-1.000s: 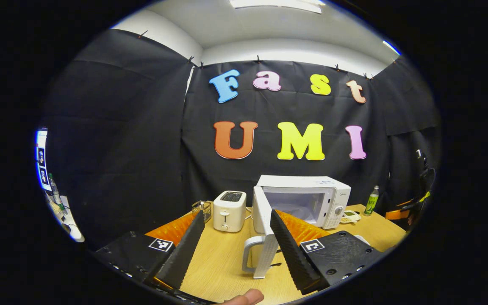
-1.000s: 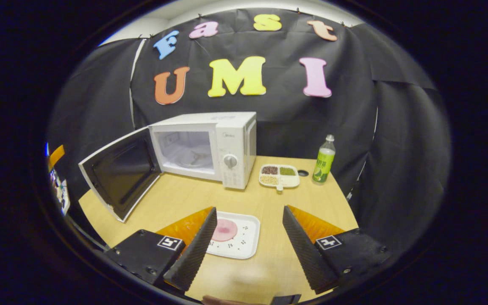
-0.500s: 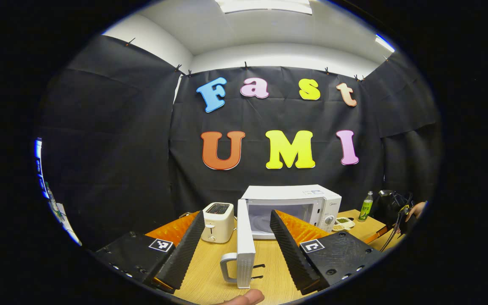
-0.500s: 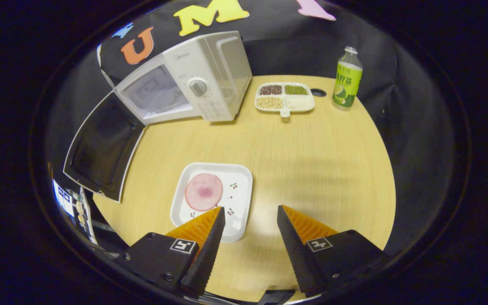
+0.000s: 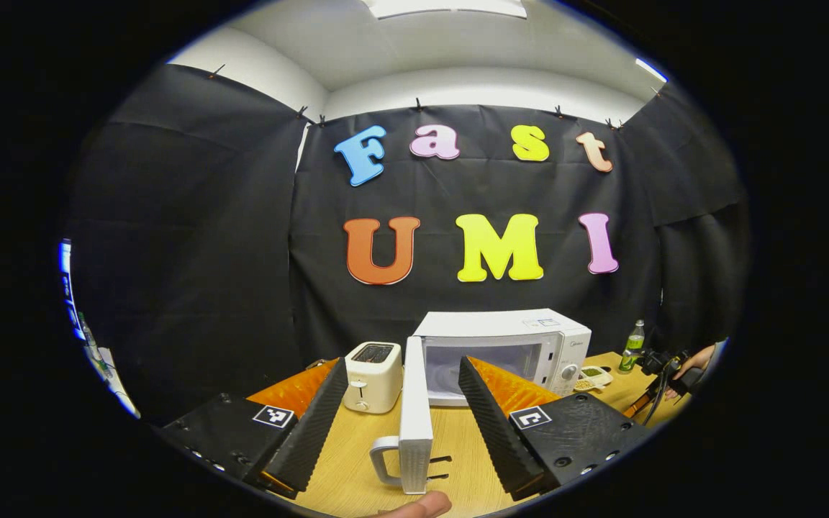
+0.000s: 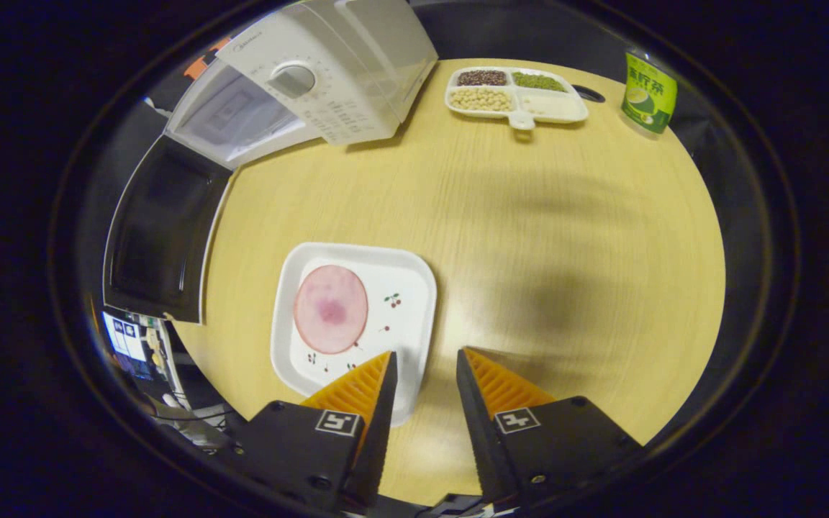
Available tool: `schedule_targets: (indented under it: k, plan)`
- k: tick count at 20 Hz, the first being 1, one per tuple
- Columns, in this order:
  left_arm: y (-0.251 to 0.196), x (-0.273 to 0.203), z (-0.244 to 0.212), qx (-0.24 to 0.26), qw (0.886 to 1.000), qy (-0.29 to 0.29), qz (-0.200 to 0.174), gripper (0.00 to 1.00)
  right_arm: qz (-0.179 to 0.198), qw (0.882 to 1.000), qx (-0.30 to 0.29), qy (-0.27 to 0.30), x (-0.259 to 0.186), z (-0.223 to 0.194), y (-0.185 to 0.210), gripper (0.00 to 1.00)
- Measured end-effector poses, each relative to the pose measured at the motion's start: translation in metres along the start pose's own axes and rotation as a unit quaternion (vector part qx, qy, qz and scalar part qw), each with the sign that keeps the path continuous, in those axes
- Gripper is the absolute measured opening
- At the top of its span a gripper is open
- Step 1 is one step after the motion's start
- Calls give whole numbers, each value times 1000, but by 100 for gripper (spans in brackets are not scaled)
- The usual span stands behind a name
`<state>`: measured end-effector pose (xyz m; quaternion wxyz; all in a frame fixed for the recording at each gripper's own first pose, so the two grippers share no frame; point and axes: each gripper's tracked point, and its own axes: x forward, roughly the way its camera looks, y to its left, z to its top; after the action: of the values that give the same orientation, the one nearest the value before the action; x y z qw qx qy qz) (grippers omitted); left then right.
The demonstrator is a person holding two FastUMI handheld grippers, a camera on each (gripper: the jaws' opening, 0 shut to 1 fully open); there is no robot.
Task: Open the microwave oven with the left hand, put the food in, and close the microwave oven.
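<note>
left gripper [image 5: 393, 424]: fingers wide apart, gripping nothing. The open microwave door [image 5: 415, 410] stands edge-on between them, handle [image 5: 383, 460] on the near edge. I judge it isn't touching either finger.
right gripper [image 6: 422, 403]: fingers partly apart, empty, over the near rim of the white plate [image 6: 414, 288]. Left finger overlaps the plate edge, right finger is over bare worktop [image 6: 565, 237].
food: pink round slice [image 6: 330, 309] lies flat on the left half of the plate, near the worktop's front edge. Microwave [image 6: 328, 72] is well apart at the back, cavity open.
risk 1: pinch only the thin rim and the plate will likely tilt when you lift; the slice can slide off.
risk 2: the shallow rim gives little to bite on. Close too high and the fingers may skid off and shove the plate toward the worktop edge.
risk 3: the door sits left of the plate's path. Swing wide and you could clip it.
risk 4: move your left gripper sideways and it may nudge the door partly shut.
bystanders: divided snack tray [image 6: 515, 101] and green bottle [image 6: 648, 90] are far right at the back, out of the way.
</note>
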<state>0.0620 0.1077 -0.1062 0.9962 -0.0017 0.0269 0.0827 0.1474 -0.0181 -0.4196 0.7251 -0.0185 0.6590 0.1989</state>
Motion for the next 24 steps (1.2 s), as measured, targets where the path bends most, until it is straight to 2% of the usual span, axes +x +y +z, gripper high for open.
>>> schedule_targets:
  k: [2, 3, 5, 7, 14, 24]
  plan:
    - [2, -1, -1, -6, 1000, -1, -2, 93, -6, 1000, -4, -1, 5, 2, -3, 32]
    - [2, -2, -2, -6, 1000, -1, -3, 93, -6, 1000, -5, 3, 4, 3, -4, 35]
    - [6, 1, -7, -1, 1000, 2, 3, 93, 3, 1000, -2, 3, 7, 7, -3, 13]
    - [7, 2, -7, -2, 1000, 4, 4, 93, 30, 999, 24, 5, 8, 8, 0, 5]
    - [9, -9, 8, -4, 1000, -7, 2, 93, 117, 989, 94, -14, 9, -6, 14, 4]
    - [5, -31, 16, -38, 999, -8, -27, 92, 153, 970, 165, -94, -40, -24, 54, 4]
